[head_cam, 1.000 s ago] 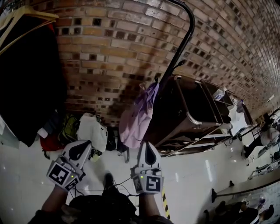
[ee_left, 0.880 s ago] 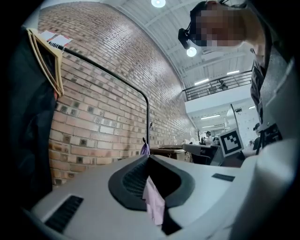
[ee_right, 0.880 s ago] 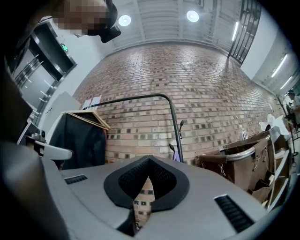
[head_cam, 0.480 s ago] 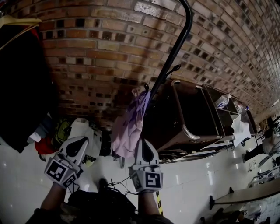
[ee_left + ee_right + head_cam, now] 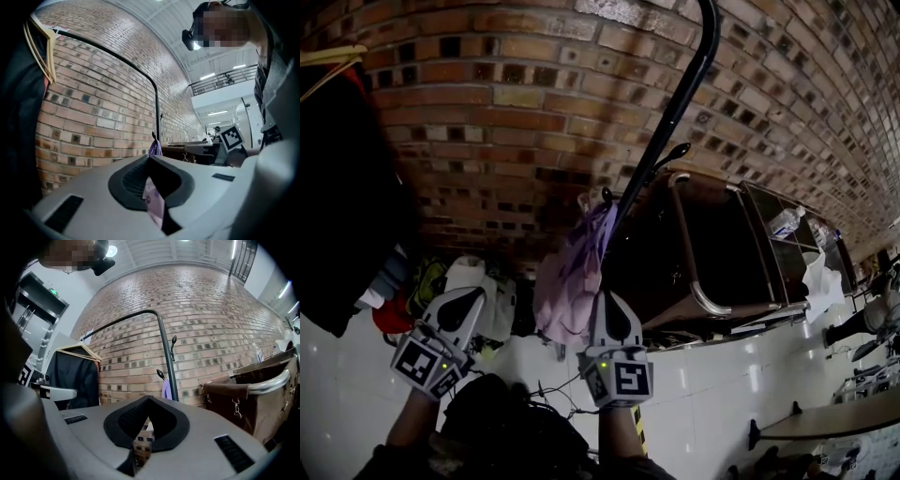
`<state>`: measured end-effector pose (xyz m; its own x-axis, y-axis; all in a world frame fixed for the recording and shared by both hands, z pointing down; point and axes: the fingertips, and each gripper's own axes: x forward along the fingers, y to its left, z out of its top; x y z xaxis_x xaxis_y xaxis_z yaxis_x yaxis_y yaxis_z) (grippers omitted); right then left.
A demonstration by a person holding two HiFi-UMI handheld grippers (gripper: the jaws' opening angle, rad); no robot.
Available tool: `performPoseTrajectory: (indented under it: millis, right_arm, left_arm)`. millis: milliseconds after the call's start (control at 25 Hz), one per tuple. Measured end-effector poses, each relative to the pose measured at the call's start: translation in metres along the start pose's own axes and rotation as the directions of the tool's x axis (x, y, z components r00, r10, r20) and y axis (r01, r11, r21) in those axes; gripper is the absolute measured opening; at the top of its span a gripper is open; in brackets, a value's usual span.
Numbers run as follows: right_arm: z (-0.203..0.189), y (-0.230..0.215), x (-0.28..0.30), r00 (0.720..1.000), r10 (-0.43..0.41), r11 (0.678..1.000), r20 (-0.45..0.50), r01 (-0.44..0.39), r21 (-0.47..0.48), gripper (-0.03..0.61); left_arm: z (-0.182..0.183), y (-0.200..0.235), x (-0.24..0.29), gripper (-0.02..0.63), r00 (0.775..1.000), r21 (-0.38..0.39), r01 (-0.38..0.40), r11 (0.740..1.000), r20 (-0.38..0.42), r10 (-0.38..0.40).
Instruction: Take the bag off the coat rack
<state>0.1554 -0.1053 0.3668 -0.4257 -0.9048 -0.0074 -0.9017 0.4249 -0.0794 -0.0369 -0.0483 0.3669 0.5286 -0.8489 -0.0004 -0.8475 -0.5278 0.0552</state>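
The lavender bag [image 5: 572, 281] is seen hanging from a low hook on the black coat rack [image 5: 675, 122], in front of the brick wall [image 5: 516, 94] and just beside a brown cart [image 5: 712, 244]. Compared with a second ago, the bag has not been lifted and hangs as before, but the wall and rack are seen from closer, and the rack's pole now rises more steeply through the head view. Both grippers have been carried forward with the person. The tip of the right gripper [image 5: 608, 298], which lay below the bag earlier, now overlaps the bag's lower edge in the head view. In the right gripper view, however, the bag [image 5: 167, 389] is shown well beyond the jaws, so no contact is made. The left gripper [image 5: 476, 294] is held off to the bag's left, near the clutter at the foot of the wall. On both grippers the jaw tips are pressed together with nothing grasped, as they were before.
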Motion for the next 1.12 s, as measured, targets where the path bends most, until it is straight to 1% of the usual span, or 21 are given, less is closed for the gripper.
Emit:
performPoseTrajectory:
  millis: [240,440,560,800,1000,1120]
  right_arm:
    - [-0.003,-0.009,0.038,0.999,-0.022,1.0,-0.025,0.022,-0.001,0.028]
    - [-0.006,-0.017,0.068,0.997,-0.057,0.998,-0.049,0.057,-0.001,0.043]
    - [-0.007,-0.024,0.086,0.995,-0.077,0.997,-0.062,0.077,-0.005,0.065]
    - [-0.013,-0.037,0.118,0.991,-0.098,0.995,-0.091,0.096,-0.026,0.135]
    - [-0.017,-0.046,0.141,0.991,-0.086,0.996,-0.099,0.084,-0.031,0.206]
    - [-0.024,-0.051,0.149,0.988,-0.084,0.996,-0.128,0.081,-0.027,0.209]
  left_arm:
    - [-0.007,0.031,0.033,0.006,0.999,-0.025,0.039,0.999,-0.019,-0.039]
    - [-0.008,0.058,0.067,0.006,0.996,-0.033,0.087,0.996,-0.012,-0.087]
    - [-0.008,0.071,0.086,0.006,0.992,-0.032,0.123,0.992,-0.007,-0.123]
    - [-0.011,0.09,0.121,0.006,0.985,-0.04,0.17,0.985,-0.007,-0.17]
    - [-0.014,0.102,0.142,0.006,0.98,-0.051,0.197,0.979,-0.011,-0.197]
    - [-0.015,0.107,0.152,0.006,0.977,-0.058,0.214,0.975,-0.004,-0.214]
